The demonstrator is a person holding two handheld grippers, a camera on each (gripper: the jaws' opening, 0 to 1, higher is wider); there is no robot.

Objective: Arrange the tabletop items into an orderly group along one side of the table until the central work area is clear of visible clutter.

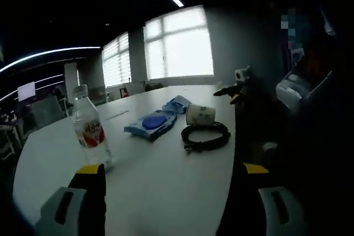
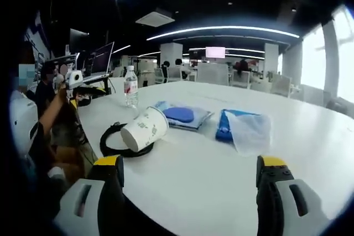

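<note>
Our left gripper (image 1: pixel 168 192) spread, low over surface (image 1: pixel 166 186) beside bottle (image 1: pixel 90 128); right gripper (image 2: pixel 191 183) spread, facing cup (image 2: pixel 145 129).

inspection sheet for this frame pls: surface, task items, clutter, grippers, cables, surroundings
Surface: white table, large, rounded edge, mostly bare.
Job's things: water bottle upright near the left gripper; paper cup on its side, lying against the cable coil; wipes pack flat beside the cup; blue pouch flat, apart from the pack.
Clutter: the items are spread loosely, not grouped along one side.
Grippers: left gripper open, holding nothing; right gripper open, holding nothing, short of the cup.
Cables: one black coil on the table, near the edge.
Surroundings: office with windows, ceiling light strips, monitors, chairs; a person at the table edge.
</note>
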